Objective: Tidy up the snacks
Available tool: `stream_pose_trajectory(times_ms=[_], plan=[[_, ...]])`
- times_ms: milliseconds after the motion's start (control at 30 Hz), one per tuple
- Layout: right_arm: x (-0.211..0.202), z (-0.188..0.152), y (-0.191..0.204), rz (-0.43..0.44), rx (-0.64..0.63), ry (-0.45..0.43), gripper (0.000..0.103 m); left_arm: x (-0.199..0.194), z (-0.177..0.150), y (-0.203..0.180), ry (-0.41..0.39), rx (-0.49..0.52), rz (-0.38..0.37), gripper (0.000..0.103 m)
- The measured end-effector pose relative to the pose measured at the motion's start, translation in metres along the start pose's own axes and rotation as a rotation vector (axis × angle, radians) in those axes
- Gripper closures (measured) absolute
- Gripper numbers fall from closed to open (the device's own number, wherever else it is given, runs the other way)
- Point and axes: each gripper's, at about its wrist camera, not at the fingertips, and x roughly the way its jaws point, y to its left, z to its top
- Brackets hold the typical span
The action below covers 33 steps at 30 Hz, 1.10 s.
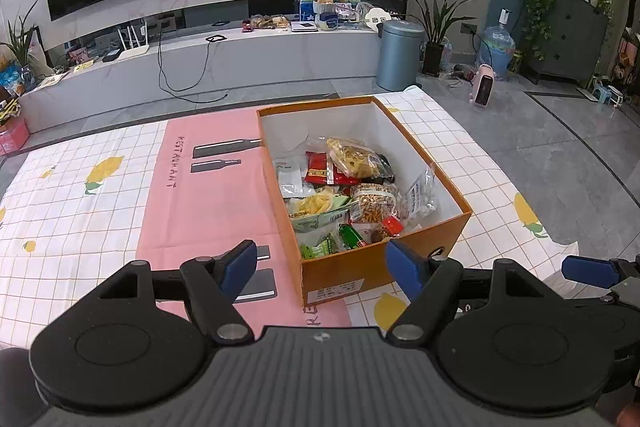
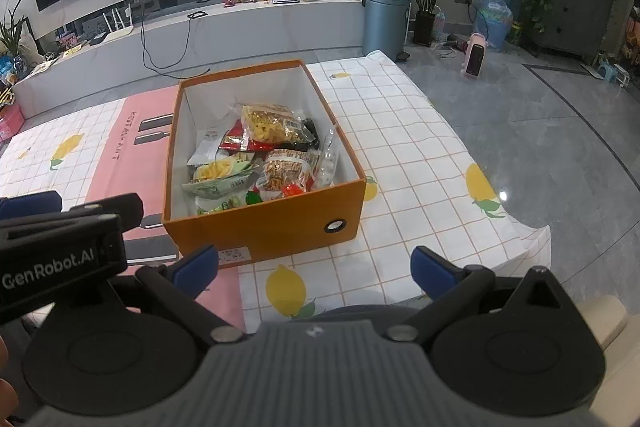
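Observation:
An orange cardboard box with white inner walls stands on the table, seen also in the right wrist view as the same box. Several snack packets fill its near half: a yellow bag, red packs, green packs and a clear pack of brown sticks. My left gripper hovers open just before the box's near corner, nothing between its blue pads. My right gripper is open over the tablecloth in front of the box, also empty. The left gripper's body shows at the right view's left edge.
A white checked tablecloth with lemon prints and a pink mat cover the table. Its right edge drops to grey floor. Beyond are a low TV bench, a grey bin, plants and a water bottle.

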Motion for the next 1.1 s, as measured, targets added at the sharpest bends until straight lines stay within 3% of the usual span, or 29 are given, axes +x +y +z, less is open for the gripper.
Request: stream_pose_trajectory(times_ms=[1100], plan=[[0.0010, -0.0034, 0.0064, -0.008, -0.019, -0.002, 0.003, 0.0006, -0.0043, 0.0053, 0.017, -0.020, -0.003, 0.017]])
